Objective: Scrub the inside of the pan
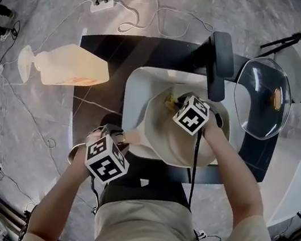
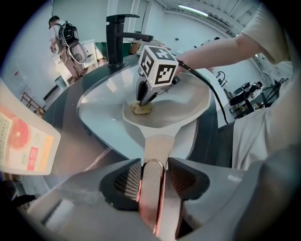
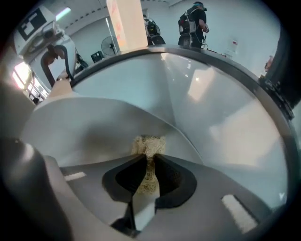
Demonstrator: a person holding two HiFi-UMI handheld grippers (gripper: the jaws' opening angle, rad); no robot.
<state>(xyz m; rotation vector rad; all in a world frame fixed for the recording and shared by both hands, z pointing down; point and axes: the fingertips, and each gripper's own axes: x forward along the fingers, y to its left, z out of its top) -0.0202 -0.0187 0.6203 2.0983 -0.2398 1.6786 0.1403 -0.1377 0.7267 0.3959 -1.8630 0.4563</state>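
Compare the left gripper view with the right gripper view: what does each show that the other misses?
Only the left gripper view shows the left tool shut on the pan handle, and the right tool from outside, reaching down into the pan. Only the right gripper view shows, close up, the right tool's jaws pinching the scrubber. Both show the scrubber pressed against the inside of the pan, which sits in the sink.
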